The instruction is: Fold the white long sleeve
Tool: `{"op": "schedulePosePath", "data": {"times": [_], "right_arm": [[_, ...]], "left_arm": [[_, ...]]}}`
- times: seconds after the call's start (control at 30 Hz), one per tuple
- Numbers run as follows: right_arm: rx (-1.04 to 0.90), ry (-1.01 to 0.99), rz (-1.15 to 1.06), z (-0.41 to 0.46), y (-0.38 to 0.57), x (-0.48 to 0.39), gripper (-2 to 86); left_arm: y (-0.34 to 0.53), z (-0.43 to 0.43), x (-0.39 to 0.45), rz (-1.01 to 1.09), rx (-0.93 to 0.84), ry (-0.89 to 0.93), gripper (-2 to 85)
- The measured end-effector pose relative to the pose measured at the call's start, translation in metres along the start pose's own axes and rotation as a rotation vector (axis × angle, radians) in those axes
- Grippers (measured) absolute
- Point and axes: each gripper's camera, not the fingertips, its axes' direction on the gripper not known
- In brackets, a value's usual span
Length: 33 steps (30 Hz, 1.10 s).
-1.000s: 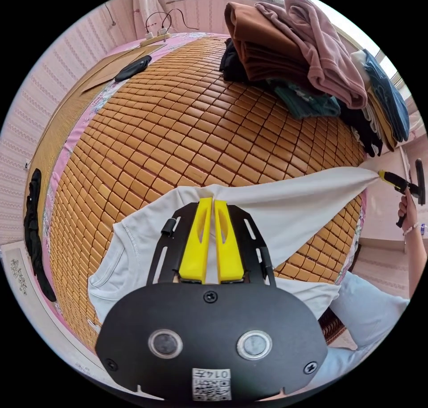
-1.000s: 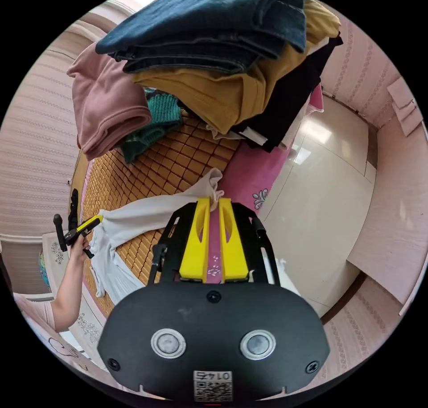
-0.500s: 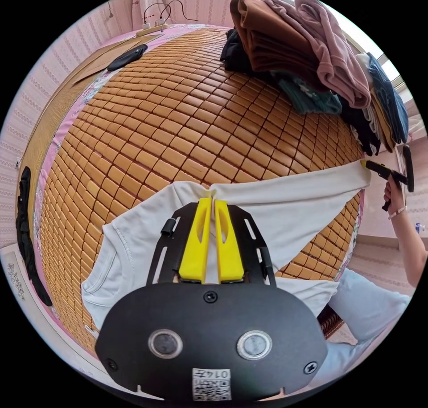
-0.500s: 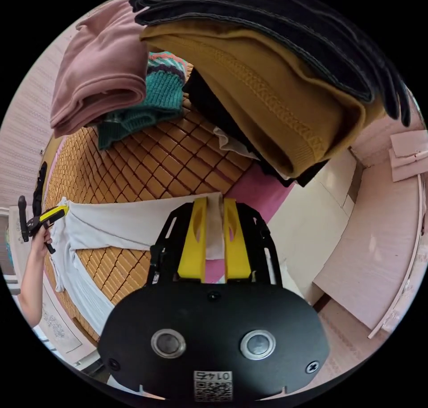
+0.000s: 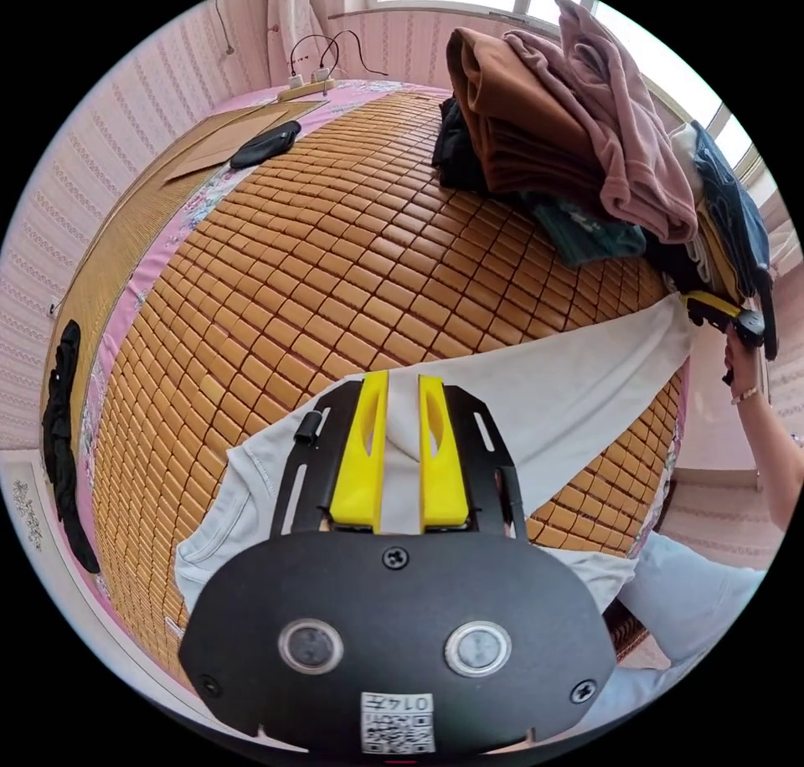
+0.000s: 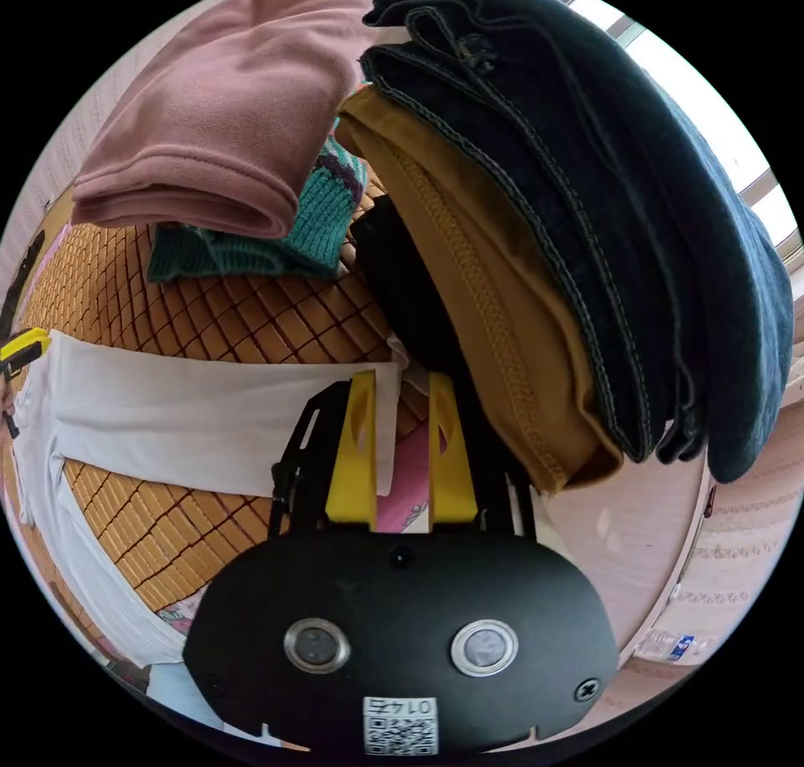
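Sleeve point(image 5: 536, 382) stretches between both parted tools, seemingly unpinched.

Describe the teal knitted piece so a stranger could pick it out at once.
Start at the woven mat covering the bed, then go to the stack of folded clothes at its far side. The teal knit lies low in it, under the pink fleece: the one ribbed, patterned piece there.

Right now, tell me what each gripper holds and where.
Both jaw pairs have opened. The left gripper straddles the white shirt near its shoulder; the right gripper straddles the sleeve end. Neither grips it.
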Motion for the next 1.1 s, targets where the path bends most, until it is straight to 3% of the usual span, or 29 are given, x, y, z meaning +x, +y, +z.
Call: {"op": "schedulePosePath", "data": {"times": [0.13, 0.23, 0.3, 0.37, 0.63, 0.83, 0.87, 0.97, 1.1], "right_arm": [[-0.001, -0.071, -0.013, -0.023, 0.004, 0.011, 9.4], [0.008, -0.034, -0.092, -0.039, 0.003, -0.014, 10.4], [0.018, -0.129, -0.182, -0.046, -0.001, -0.049, 10.6], [0.020, -0.316, -0.363, -0.052, -0.012, -0.120, 10.6], [0.105, -0.610, -0.829, -0.069, -0.075, -0.359, 10.7], [0.039, -0.482, -1.051, -0.043, -0.082, -0.492, 5.9], [0.039, -0.428, -1.082, -0.035, -0.076, -0.504, 2.2], [0.126, -0.326, -1.134, -0.036, -0.071, -0.516, -0.2], [0.129, -0.311, -1.182, -0.038, -0.092, -0.534, -0.7]], "left_arm": [[0.036, -0.039, -0.031, -0.066, -0.002, -0.103, 6.5], [0.073, -0.059, -0.068, -0.155, -0.044, -0.163, 6.6], [0.099, -0.070, -0.089, -0.215, -0.082, -0.199, 6.6], [0.138, -0.086, -0.110, -0.298, -0.124, -0.230, 6.8], [0.269, -0.143, -0.189, -0.643, -0.120, -0.161, 8.2], [0.298, -0.136, -0.237, -0.669, -0.152, -0.209, 8.0], [0.301, -0.124, -0.241, -0.651, -0.224, -0.185, 7.1], [0.308, -0.139, -0.236, -0.586, -0.151, -0.159, 0.5], [0.312, -0.164, -0.240, -0.590, -0.149, -0.206, -0.7]]}}
